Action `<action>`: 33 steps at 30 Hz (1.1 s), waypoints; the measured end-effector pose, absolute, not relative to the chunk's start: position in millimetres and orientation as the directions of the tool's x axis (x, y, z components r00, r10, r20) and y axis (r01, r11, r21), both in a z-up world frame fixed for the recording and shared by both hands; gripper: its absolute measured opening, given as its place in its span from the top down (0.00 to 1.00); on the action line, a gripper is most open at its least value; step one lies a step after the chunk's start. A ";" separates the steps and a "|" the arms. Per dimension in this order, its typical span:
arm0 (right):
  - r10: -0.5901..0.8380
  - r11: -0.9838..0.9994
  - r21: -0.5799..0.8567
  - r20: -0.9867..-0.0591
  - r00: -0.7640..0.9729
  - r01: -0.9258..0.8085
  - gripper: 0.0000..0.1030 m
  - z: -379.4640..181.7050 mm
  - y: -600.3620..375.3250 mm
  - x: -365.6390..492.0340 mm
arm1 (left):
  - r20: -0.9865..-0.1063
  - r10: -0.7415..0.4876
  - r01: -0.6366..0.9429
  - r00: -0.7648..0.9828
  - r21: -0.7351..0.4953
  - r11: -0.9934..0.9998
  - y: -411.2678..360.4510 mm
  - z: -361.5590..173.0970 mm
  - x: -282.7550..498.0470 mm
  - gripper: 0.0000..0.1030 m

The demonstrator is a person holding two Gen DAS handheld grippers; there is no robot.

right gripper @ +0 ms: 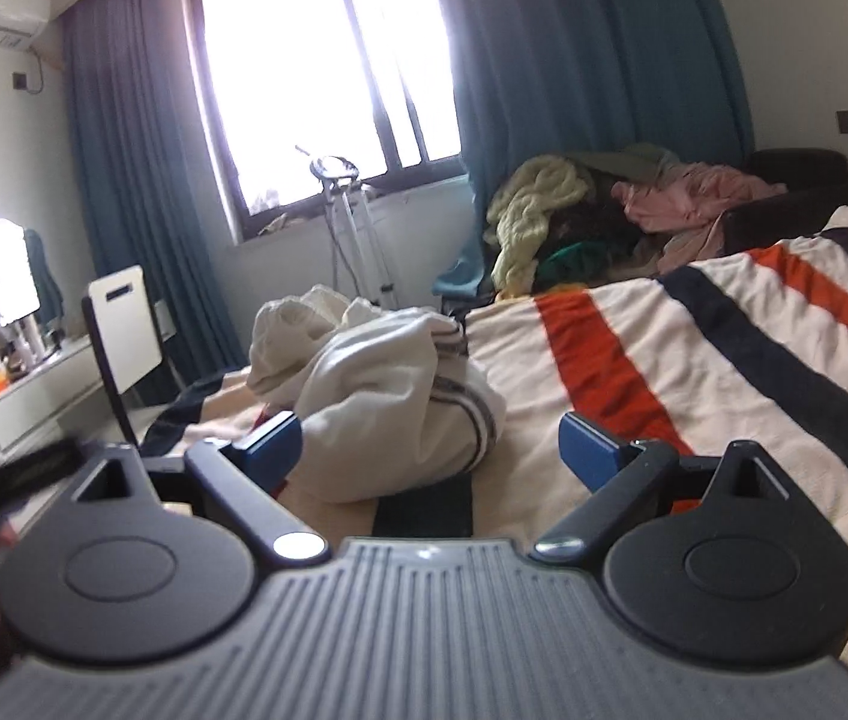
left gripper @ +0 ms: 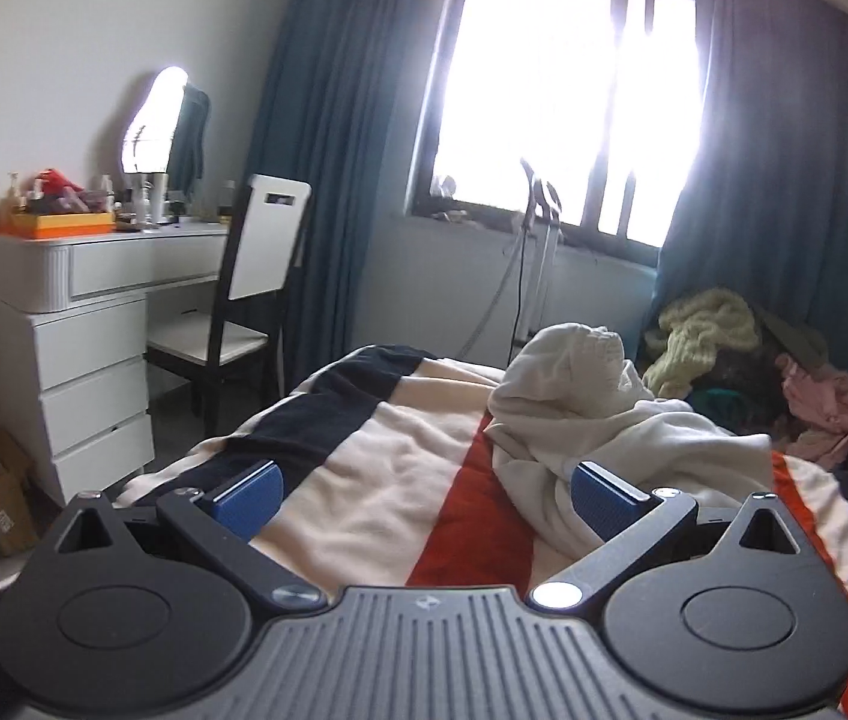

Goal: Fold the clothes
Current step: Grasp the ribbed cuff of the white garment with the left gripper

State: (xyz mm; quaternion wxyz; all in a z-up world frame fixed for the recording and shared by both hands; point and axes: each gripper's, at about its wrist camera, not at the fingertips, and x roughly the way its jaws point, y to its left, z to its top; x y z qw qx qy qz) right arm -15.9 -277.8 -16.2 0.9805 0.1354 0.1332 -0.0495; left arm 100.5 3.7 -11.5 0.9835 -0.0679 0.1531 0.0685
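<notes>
**Folding yet to begin as cream garment sits bunched on striped bed**

While daylight floods through the window [left gripper: 562,90], a cream garment [left gripper: 592,420] lies in a crumpled heap on the striped blanket [left gripper: 375,480], none of it spread flat and no fold made in it. The left gripper [left gripper: 424,501] hangs low over the bed with its blue pads [left gripper: 246,501] spread wide and nothing between them; the heap's near edge lies just beside the right-hand pad. The right gripper [right gripper: 430,450] faces the same bundle from the other side, its jaws likewise wide apart and empty, the heap sitting just ahead of the left-hand pad. Dark trim bands show along one bunched hem in the right wrist view.

By the look of things, the job stands at its very start: the garment must first be picked up and laid out. Beyond the bed, a further pile of clothes [right gripper: 604,204] waits under the blue curtain [right gripper: 592,42], also unfolded. A white dresser [left gripper: 99,324] and chair [left gripper: 255,276] stand by the wall.
</notes>
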 end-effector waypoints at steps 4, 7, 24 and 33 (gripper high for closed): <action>-0.091 0.963 0.220 -0.276 0.957 0.155 0.09 -29.1 -277.8 0.2 | -0.345 0.043 -0.066 0.938 -0.055 0.996 -22.4 -4.5 180.8 0.00; -0.097 0.957 0.234 -0.302 0.948 0.173 0.09 -41.7 -282.9 18.4 | -0.373 0.010 -0.025 0.928 -0.033 0.999 -45.0 0.3 239.1 0.01; -0.028 0.905 0.370 -0.443 0.896 0.211 0.09 -102.2 -299.7 91.9 | -0.522 -0.024 -0.113 0.852 -0.227 0.967 -53.8 2.2 444.5 0.70; -0.084 0.926 0.317 -0.354 0.932 0.204 0.09 -87.0 -296.6 74.8 | -0.425 -0.130 0.039 0.896 -0.215 0.976 -22.8 92.0 323.3 0.87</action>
